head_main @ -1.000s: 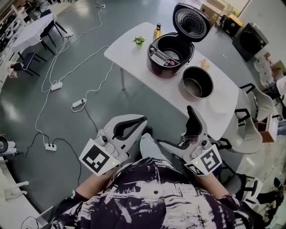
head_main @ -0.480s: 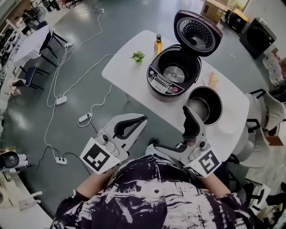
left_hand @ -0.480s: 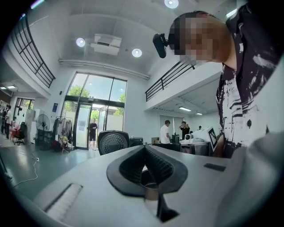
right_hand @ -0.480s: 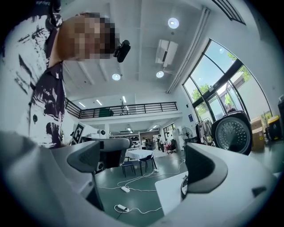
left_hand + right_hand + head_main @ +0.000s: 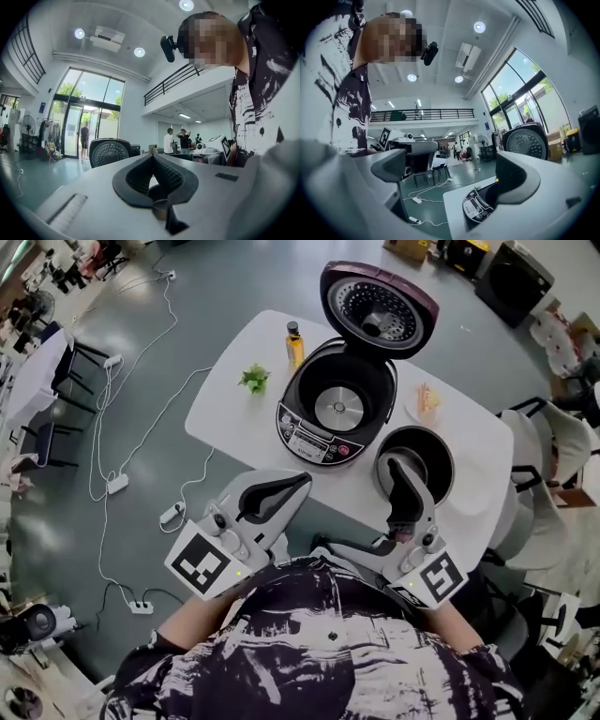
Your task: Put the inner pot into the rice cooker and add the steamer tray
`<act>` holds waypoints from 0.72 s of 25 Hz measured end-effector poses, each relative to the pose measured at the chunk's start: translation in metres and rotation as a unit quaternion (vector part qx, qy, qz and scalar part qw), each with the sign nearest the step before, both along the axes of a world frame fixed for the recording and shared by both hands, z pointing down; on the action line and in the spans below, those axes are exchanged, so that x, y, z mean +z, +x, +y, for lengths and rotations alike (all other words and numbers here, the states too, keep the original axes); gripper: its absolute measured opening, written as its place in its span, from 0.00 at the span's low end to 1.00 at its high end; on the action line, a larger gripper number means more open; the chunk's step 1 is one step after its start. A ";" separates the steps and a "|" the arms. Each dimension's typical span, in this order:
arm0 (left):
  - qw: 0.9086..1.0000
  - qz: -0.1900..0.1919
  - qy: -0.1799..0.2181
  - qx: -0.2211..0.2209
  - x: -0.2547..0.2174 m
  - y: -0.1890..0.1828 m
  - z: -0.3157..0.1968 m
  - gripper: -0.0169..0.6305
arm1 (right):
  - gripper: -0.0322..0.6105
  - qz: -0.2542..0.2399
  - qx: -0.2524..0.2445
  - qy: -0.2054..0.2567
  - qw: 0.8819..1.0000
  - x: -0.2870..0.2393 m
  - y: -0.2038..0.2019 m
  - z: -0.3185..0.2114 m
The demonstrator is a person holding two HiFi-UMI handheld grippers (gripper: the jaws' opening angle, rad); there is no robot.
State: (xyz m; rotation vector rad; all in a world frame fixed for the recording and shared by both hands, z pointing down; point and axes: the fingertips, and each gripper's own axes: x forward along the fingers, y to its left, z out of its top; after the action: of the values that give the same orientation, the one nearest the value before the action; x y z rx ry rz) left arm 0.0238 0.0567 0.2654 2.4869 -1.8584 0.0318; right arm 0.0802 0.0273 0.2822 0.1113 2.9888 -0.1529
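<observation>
The dark red rice cooker (image 5: pixel 330 418) stands on the white table (image 5: pixel 225 409) with its lid (image 5: pixel 380 296) tipped up and its well empty. The metal inner pot (image 5: pixel 427 448) sits on the table just right of the cooker. My left gripper (image 5: pixel 302 484) hangs off the table's near edge, below the cooker, shut on nothing; its pads meet at the tip (image 5: pixel 153 157). My right gripper (image 5: pixel 364 504) is open, one finger (image 5: pixel 405 491) reaching over the pot's near rim. Between its jaws (image 5: pixel 450 171) I see the cooker's control panel (image 5: pixel 476 206). I cannot pick out a steamer tray.
An oil bottle (image 5: pixel 294 341), a green sprig (image 5: pixel 254 381) and a small dish of food (image 5: pixel 427 401) share the table. Grey chairs (image 5: pixel 539 512) crowd its right end. Cables and power strips (image 5: pixel 117 484) trail over the floor at left. People (image 5: pixel 168 140) stand far off.
The table, cooker and pot have drawn closer and lie more squarely ahead. The right gripper's finger now overlaps the pot's near rim. Neither gripper's jaws have changed.
</observation>
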 end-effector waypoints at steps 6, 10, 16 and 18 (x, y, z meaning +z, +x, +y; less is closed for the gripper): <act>0.997 0.009 0.012 0.075 0.001 -0.023 -0.036 0.03 | 0.91 0.016 0.085 0.010 0.996 0.002 -0.014 -0.033; 0.992 0.026 0.012 0.127 0.002 -0.060 -0.054 0.03 | 0.91 0.035 0.155 0.010 0.987 0.002 -0.038 -0.056; 0.980 0.045 0.007 0.193 0.007 -0.126 -0.071 0.03 | 0.91 0.068 0.275 0.017 0.959 0.005 -0.064 -0.097; 0.976 0.046 0.002 0.215 0.011 -0.141 -0.075 0.03 | 0.91 0.084 0.315 0.021 0.945 0.011 -0.060 -0.109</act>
State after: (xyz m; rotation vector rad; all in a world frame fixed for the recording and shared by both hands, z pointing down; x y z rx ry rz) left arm -0.1174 -0.0185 0.2767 2.7864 -1.2589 -0.0727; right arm 0.0201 -0.0819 0.2931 -0.8845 3.0129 -0.0241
